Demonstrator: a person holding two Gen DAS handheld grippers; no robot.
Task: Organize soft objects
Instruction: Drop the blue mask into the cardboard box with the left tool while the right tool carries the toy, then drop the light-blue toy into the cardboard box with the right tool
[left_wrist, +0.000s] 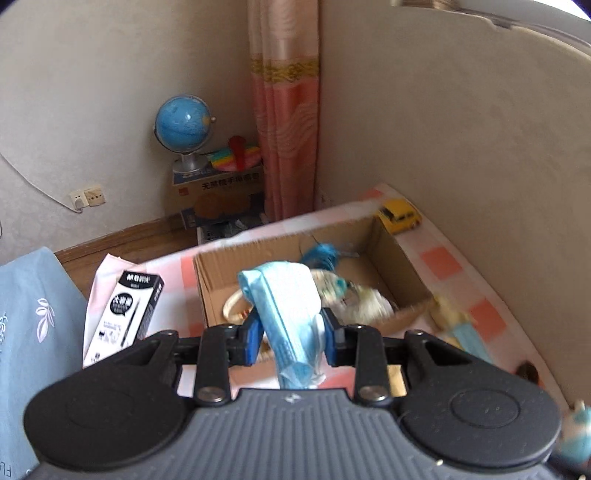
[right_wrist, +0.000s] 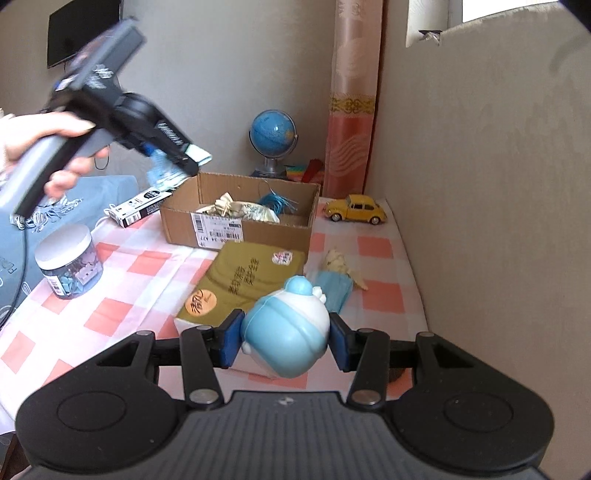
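Note:
My left gripper (left_wrist: 291, 332) is shut on a light blue face mask (left_wrist: 284, 306) and holds it above the near edge of an open cardboard box (left_wrist: 402, 254). The box holds a blue yarn bundle (left_wrist: 321, 254) and pale soft items (left_wrist: 362, 299). The right wrist view shows the left gripper (right_wrist: 184, 162) with the mask over the box's (right_wrist: 240, 229) left corner. My right gripper (right_wrist: 284, 339) is shut on a blue and white round plush toy (right_wrist: 288, 332) above the table. A doll in a blue dress (right_wrist: 338, 275) lies on the checked cloth.
A yellow toy car (right_wrist: 356, 208) stands behind the box by the wall. A green packet (right_wrist: 243, 280), a clear jar of blue pieces (right_wrist: 70, 262) and a black and white pen box (left_wrist: 127, 314) lie on the table. A globe (left_wrist: 184, 136) stands on cartons in the corner.

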